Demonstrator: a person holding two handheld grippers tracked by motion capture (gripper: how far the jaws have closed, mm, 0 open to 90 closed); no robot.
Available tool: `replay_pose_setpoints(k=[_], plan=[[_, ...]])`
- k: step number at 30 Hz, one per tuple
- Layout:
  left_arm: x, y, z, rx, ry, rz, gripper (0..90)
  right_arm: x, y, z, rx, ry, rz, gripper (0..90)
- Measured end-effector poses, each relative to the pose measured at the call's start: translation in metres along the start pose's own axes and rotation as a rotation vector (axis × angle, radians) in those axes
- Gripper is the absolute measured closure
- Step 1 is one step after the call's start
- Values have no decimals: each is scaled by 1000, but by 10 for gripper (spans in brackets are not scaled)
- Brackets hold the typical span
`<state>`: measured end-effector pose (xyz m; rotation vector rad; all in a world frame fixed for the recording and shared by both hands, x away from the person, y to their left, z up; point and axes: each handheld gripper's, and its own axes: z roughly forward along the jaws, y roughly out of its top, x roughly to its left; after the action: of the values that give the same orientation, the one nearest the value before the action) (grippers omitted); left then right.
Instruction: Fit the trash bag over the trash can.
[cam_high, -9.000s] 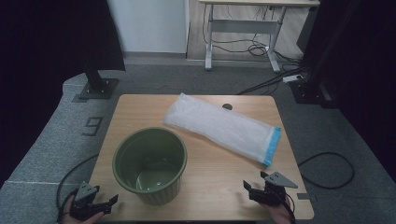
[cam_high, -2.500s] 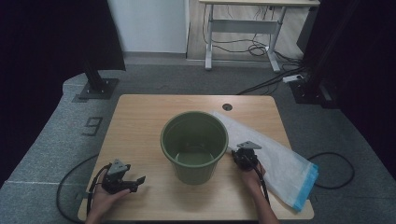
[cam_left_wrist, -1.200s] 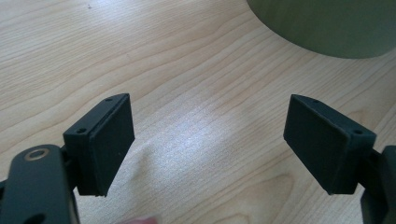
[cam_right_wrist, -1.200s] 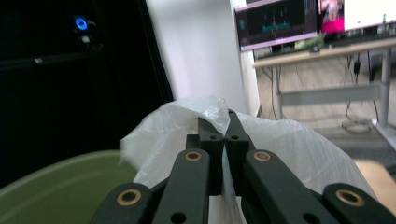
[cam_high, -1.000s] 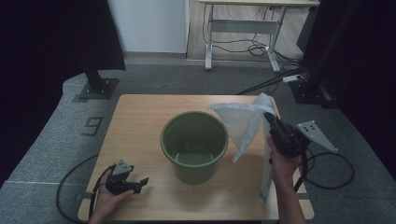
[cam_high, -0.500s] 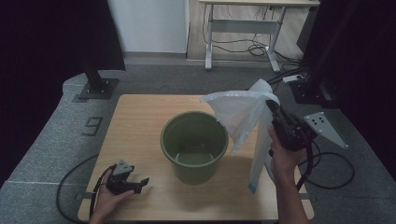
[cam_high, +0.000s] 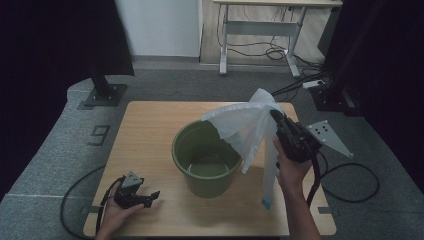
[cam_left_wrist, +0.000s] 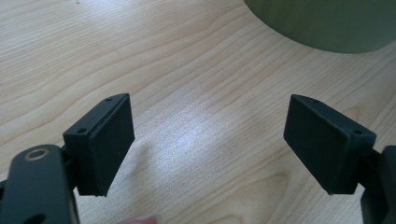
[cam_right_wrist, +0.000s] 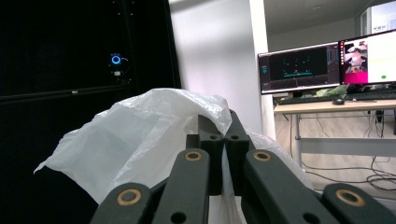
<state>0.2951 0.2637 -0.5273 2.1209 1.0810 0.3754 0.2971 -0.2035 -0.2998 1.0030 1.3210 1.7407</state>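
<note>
Bag (cam_high: 247, 127) drapes over bucket (cam_high: 206, 159) mouth's right side; left side seems open.

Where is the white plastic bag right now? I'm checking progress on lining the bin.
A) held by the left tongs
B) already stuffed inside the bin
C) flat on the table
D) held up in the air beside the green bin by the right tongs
D: the right tongs are shut on the white plastic bag, which hangs raised beside the green bin, its tail dangling toward the table.
</note>
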Motion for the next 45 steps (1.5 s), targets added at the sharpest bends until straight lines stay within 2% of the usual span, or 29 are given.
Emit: replay_pose_setpoints(k=[11,19,24,26,32,37,42,45], plan=[[-1,0,1,7,-2,1,160,14,-5,13,6,26,-6,888],[0,0,1,7,-4,1,160,26,-17,22,36,30,-38,888],[0,0,1,7,-4,0,160,32,-34,23,66,27,-68,888],[-1,0,1,10,-5,2,160,36,-48,23,85,21,-99,887],[-1,0,1,9,-4,3,160,41,-68,21,110,32,-110,888],[-1,0,2,12,-5,5,160,45,-84,12,135,53,-120,887],[-3,1,3,12,-5,8,160,53,-100,-1,164,64,-186,887],[-3,1,3,14,-5,11,162,54,-107,-5,188,82,-189,887]])
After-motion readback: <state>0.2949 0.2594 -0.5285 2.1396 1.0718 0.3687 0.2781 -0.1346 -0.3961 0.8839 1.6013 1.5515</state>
